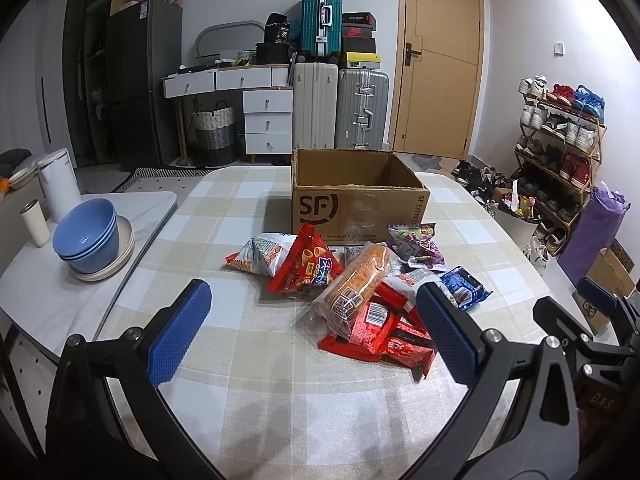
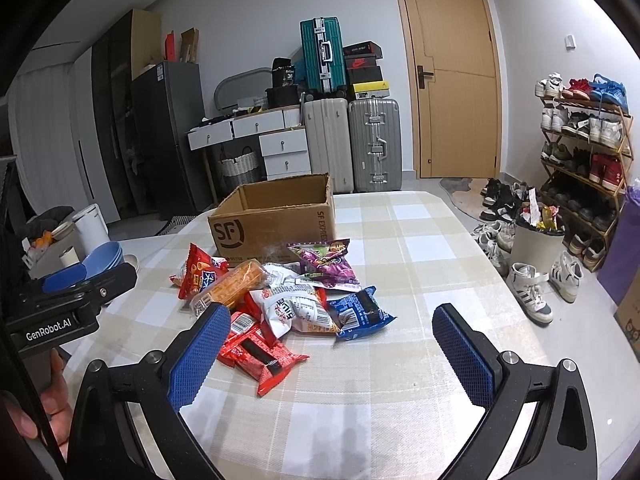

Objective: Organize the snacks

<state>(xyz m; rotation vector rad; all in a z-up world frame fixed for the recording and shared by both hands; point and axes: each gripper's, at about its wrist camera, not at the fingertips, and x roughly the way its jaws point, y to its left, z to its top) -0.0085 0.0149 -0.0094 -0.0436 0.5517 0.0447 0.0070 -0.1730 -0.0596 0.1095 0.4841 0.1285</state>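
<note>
A pile of snack packets lies on the checked tablecloth in front of an open cardboard box (image 1: pixel 360 212) (image 2: pixel 276 220). The pile has an orange bread pack (image 1: pixel 356 284) (image 2: pixel 236 284), red packets (image 1: pixel 384 336) (image 2: pixel 264 356), a red chip bag (image 1: pixel 308 264) (image 2: pixel 200 270), a purple bag (image 1: pixel 420 244) (image 2: pixel 326 260), a blue packet (image 1: pixel 466 286) (image 2: pixel 360 312) and a white bag (image 2: pixel 298 310). My left gripper (image 1: pixel 316 332) is open and empty above the pile's near side. My right gripper (image 2: pixel 332 358) is open and empty, near the pile's right side.
Stacked blue bowls (image 1: pixel 88 236) on a plate, a white cup (image 1: pixel 36 222) and a white canister (image 1: pixel 60 184) stand on the side table at left. A bin (image 2: pixel 536 236), shoes and a shoe rack (image 2: pixel 584 152) are on the floor at right. Suitcases (image 1: pixel 340 108) stand behind.
</note>
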